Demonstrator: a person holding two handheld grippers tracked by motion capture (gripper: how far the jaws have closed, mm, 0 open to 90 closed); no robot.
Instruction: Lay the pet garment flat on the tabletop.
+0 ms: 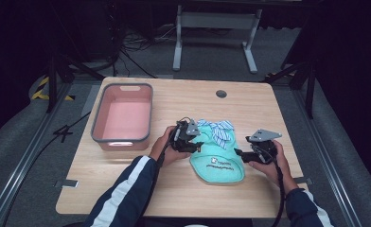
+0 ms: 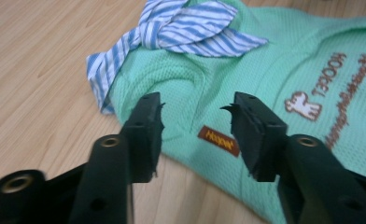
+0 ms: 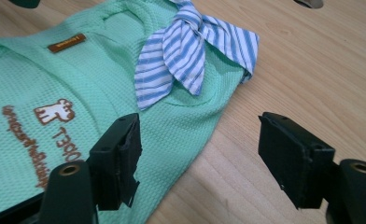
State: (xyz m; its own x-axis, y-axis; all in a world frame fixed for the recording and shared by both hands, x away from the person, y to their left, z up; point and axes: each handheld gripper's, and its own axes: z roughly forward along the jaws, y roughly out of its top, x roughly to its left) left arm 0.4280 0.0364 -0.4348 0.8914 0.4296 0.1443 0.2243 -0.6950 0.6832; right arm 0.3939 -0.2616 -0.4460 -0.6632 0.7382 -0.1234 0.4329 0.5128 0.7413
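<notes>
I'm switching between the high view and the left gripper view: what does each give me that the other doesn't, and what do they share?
High view alone: the pink bin left of the garment, the right gripper at the garment's right side, the person's sleeves and the whole table.

Left gripper view alone: the small orange label lying between its open jaws, and the mesh weave.

Both: the green garment, its striped blue-and-white bow, the brown print, and the left gripper.

Lab recording space, dark curtains, floor cables [image 1: 127, 45], metal frame rails [image 1: 20, 156]
</notes>
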